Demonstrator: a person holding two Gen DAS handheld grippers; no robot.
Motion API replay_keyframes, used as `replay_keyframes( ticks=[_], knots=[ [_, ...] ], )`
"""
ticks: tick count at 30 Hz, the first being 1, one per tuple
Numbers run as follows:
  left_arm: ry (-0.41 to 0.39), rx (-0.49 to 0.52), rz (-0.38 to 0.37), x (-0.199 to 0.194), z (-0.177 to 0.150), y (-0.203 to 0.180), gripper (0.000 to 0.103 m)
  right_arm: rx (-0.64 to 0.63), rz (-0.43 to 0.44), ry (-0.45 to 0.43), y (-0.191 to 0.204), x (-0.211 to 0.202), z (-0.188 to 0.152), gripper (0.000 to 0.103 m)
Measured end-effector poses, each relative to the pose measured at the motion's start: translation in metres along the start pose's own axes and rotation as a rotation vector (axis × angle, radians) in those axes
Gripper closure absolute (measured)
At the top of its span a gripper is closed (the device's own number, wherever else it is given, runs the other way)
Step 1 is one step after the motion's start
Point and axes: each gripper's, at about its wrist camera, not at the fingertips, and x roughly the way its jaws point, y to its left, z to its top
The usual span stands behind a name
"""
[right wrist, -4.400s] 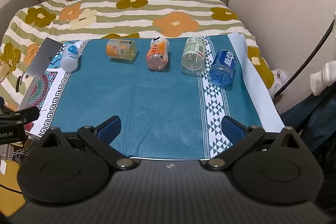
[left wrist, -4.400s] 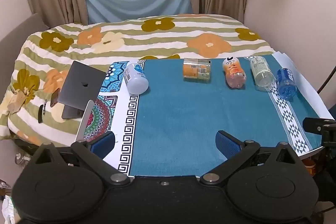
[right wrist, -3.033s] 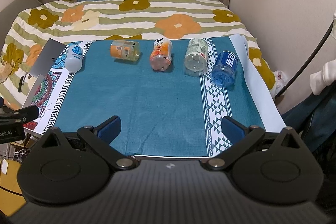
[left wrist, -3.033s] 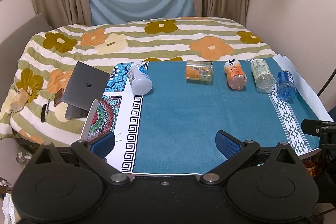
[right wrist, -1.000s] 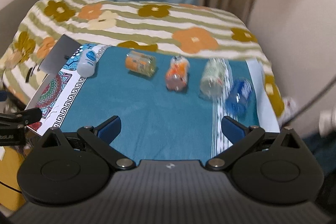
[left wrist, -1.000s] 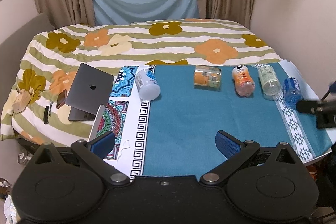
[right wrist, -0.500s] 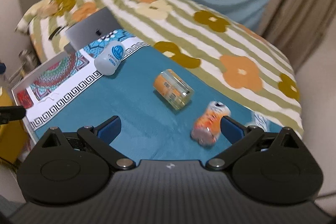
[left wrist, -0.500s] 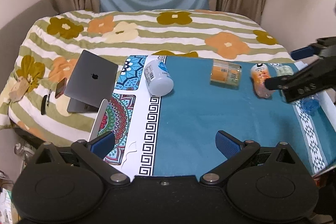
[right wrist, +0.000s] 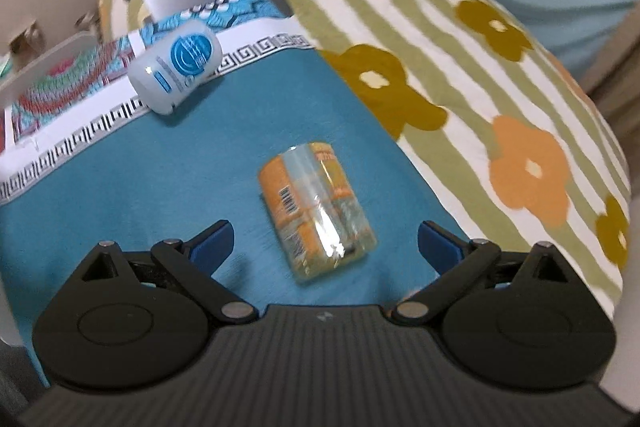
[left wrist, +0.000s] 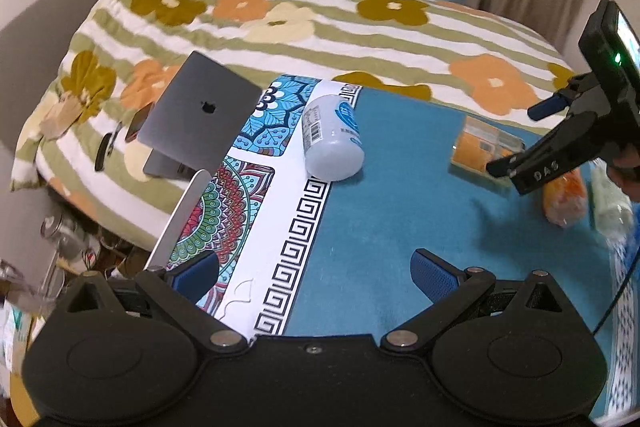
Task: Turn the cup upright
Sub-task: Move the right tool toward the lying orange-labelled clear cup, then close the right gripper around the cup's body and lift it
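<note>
A clear cup with an orange label (right wrist: pixel 316 213) lies on its side on the teal cloth (right wrist: pixel 160 179). My right gripper (right wrist: pixel 324 239) is open, its blue fingertips on either side of the cup's near end, not touching it. In the left wrist view the same cup (left wrist: pixel 478 149) lies at the right, partly behind the right gripper (left wrist: pixel 532 135). A white cup with a blue logo (left wrist: pixel 332 139) lies on its side at the cloth's left border; it also shows in the right wrist view (right wrist: pixel 176 67). My left gripper (left wrist: pixel 316 275) is open and empty above the near edge.
A grey laptop (left wrist: pixel 196 123) and a phone (left wrist: pixel 134 125) lie on the flowered bedspread (left wrist: pixel 320 27) to the left. An orange bottle (left wrist: pixel 564 199) and a pale clear bottle (left wrist: pixel 610 195) lie right of the orange cup. A patterned mat (left wrist: pixel 224 211) borders the cloth.
The right gripper has swung left and down over the orange-labelled cup, which now lies between its open fingers. The left gripper has shifted closer and tilted left. No cup has moved.
</note>
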Motion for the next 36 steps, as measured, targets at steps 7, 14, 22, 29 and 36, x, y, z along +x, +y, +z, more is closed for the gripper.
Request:
replay_keyframes(
  ticks=[7, 14, 22, 29, 36],
  knots=[
    [0.034, -0.041, 0.028, 0.019, 0.014, -0.013, 0.0, -0.091, 0.088, 0.049, -0.008, 0.042, 0.011, 0.0],
    [0.041, -0.049, 0.032, 0.025, 0.019, -0.015, 0.0, -0.133, 0.127, 0.076, -0.007, 0.056, 0.012, 0.02],
    [0.027, -0.047, 0.013, 0.022, 0.018, -0.005, 0.0, -0.101, 0.143, 0.086, -0.004, 0.051, 0.008, 0.025],
    [-0.009, -0.034, -0.016, 0.006, 0.013, 0.008, 0.0, -0.026, 0.136, 0.089, 0.013, 0.021, 0.003, 0.025],
    [-0.034, -0.015, -0.048, -0.012, -0.001, 0.026, 0.0, 0.151, 0.138, 0.137, 0.048, -0.017, -0.017, 0.025]
  ],
)
